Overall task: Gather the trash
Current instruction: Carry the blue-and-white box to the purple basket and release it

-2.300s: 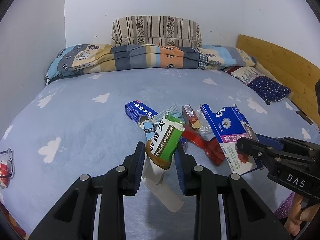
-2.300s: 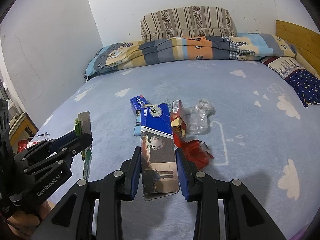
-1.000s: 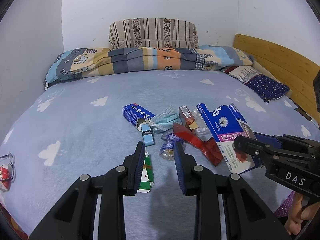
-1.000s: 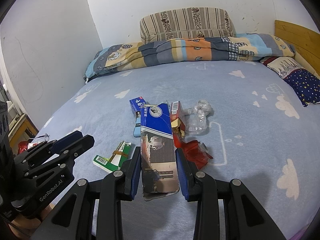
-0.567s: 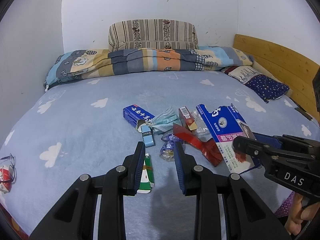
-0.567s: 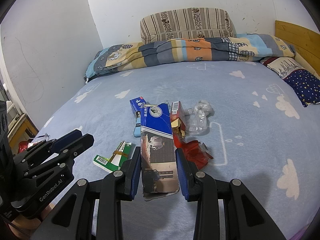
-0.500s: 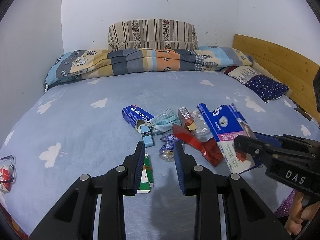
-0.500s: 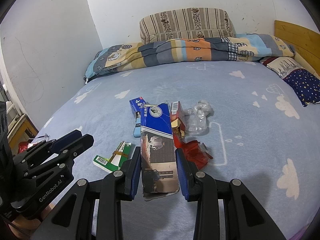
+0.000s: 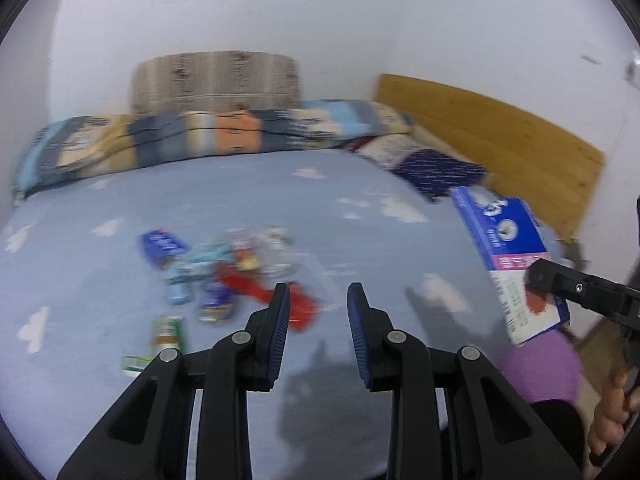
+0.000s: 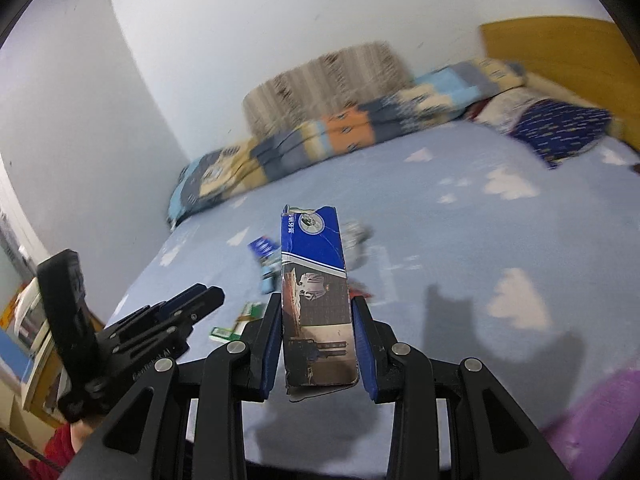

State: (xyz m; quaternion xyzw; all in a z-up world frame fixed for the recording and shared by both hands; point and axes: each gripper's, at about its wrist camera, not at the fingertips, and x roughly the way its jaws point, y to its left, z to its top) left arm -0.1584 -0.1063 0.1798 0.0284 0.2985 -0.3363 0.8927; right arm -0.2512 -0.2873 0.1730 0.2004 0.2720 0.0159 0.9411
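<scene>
My right gripper [image 10: 318, 342] is shut on a long blue carton [image 10: 316, 288] and holds it above the bed; the carton also shows in the left wrist view [image 9: 510, 258] at the right. My left gripper [image 9: 318, 324] is open and empty above the bed. A blurred pile of trash lies on the bed: a blue box [image 9: 162, 246], a red wrapper [image 9: 276, 296], clear plastic [image 9: 276, 248]. A green and white carton [image 9: 166, 338] lies apart, near the left gripper.
The bed [image 9: 100, 200] has a light blue cloud sheet, a folded striped quilt [image 9: 224, 136] and a striped pillow [image 9: 216, 78] at the far side. A wooden board [image 9: 492, 140] runs along the right. A purple thing [image 9: 540, 368] sits at the bed's right edge.
Both grippers have swung to the right and up; the views are blurred. The right gripper has lifted the blue carton away from the pile. The left gripper's jaws stand wider apart.
</scene>
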